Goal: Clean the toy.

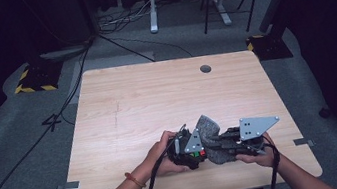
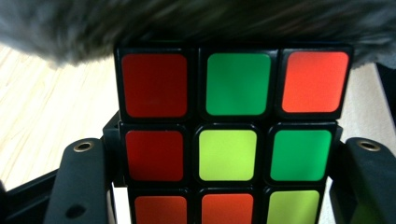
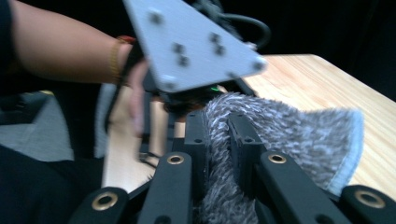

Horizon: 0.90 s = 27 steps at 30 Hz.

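Observation:
A puzzle cube [image 2: 229, 140] with red, green, yellow and orange stickers sits between the jaws of my left gripper [image 2: 224, 186], which is shut on it. In the high view the cube [image 1: 197, 155] shows a little red and green under the left gripper [image 1: 192, 151]. A grey fluffy cloth [image 1: 212, 138] lies against the cube's far side. My right gripper [image 3: 217, 140] is shut on the cloth [image 3: 289, 135], pinching a fold. In the high view the right gripper [image 1: 226, 141] points left toward the cube. The cloth [image 2: 210, 23] covers the cube's top edge.
The wooden table [image 1: 156, 96] has a round cable hole [image 1: 205, 68] at the back. Both hands work near the front edge. Cables trail off the front toward the person. Dark floor, a stand base [image 1: 35, 79] and desk legs lie beyond the table.

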Tool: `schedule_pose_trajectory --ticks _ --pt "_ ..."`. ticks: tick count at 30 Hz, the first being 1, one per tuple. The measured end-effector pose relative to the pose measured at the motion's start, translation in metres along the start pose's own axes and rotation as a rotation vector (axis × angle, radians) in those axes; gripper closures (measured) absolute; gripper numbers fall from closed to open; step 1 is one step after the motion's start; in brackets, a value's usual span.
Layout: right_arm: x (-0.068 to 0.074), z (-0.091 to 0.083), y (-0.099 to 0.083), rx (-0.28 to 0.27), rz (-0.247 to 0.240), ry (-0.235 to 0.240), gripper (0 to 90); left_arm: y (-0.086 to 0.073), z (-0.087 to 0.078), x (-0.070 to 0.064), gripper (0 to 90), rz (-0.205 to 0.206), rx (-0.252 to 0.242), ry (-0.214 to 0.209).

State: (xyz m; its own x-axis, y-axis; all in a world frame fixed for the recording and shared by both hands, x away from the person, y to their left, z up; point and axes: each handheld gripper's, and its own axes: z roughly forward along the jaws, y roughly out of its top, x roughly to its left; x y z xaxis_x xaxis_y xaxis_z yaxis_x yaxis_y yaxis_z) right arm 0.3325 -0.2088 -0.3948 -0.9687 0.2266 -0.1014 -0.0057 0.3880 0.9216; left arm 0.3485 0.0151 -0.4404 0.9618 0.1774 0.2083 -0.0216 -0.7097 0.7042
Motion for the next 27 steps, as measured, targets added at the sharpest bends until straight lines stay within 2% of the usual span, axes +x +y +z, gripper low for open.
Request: schedule_pose_trajectory --ticks 2,4,7,9,10,11,12,16,19,21,24,25,27 --pt "-0.006 0.000 -0.004 0.019 0.028 -0.036 80.1 0.000 -0.002 0.000 33.4 -0.001 -0.007 0.011" --pt "-0.012 -0.001 -0.010 0.056 0.050 -0.071 80.1 -0.001 -0.009 0.004 33.4 -0.019 -0.041 0.023" --pt "-0.019 -0.003 -0.020 0.088 0.085 -0.072 80.1 -0.002 -0.015 0.007 33.4 -0.034 -0.069 0.023" --pt "-0.023 -0.003 -0.024 0.119 0.095 -0.074 80.1 -0.003 -0.023 0.011 33.4 -0.057 -0.127 0.018" --pt "-0.024 -0.002 -0.027 0.125 0.107 -0.069 80.1 -0.003 -0.023 0.011 33.4 -0.057 -0.127 0.018" --pt "-0.024 -0.002 -0.027 0.125 0.107 -0.069 80.1 -0.003 -0.026 0.012 33.4 -0.072 -0.159 0.007" --pt "-0.026 0.002 -0.032 0.132 0.129 -0.039 80.1 -0.002 -0.029 0.014 33.4 -0.084 -0.192 -0.008" --pt "-0.024 0.005 -0.032 0.101 0.126 -0.002 80.3 -0.004 -0.027 0.013 33.2 -0.060 -0.190 -0.006" --pt "-0.026 -0.004 -0.031 0.036 0.138 0.018 80.3 -0.006 -0.023 0.014 33.1 -0.041 -0.131 0.010" --pt "-0.025 -0.007 -0.029 0.009 0.128 0.029 80.3 -0.006 -0.020 0.013 33.1 -0.040 -0.121 -0.015" --pt "-0.023 -0.006 -0.027 0.009 0.113 0.041 80.4 -0.006 -0.018 0.013 33.0 -0.027 -0.102 -0.022" --pt "-0.021 -0.005 -0.026 -0.015 0.116 0.067 80.5 -0.006 -0.016 0.012 32.7 -0.023 -0.087 -0.032" --pt "-0.018 -0.003 -0.024 -0.012 0.100 0.078 80.6 -0.005 -0.014 0.009 31.7 -0.011 -0.071 -0.023"
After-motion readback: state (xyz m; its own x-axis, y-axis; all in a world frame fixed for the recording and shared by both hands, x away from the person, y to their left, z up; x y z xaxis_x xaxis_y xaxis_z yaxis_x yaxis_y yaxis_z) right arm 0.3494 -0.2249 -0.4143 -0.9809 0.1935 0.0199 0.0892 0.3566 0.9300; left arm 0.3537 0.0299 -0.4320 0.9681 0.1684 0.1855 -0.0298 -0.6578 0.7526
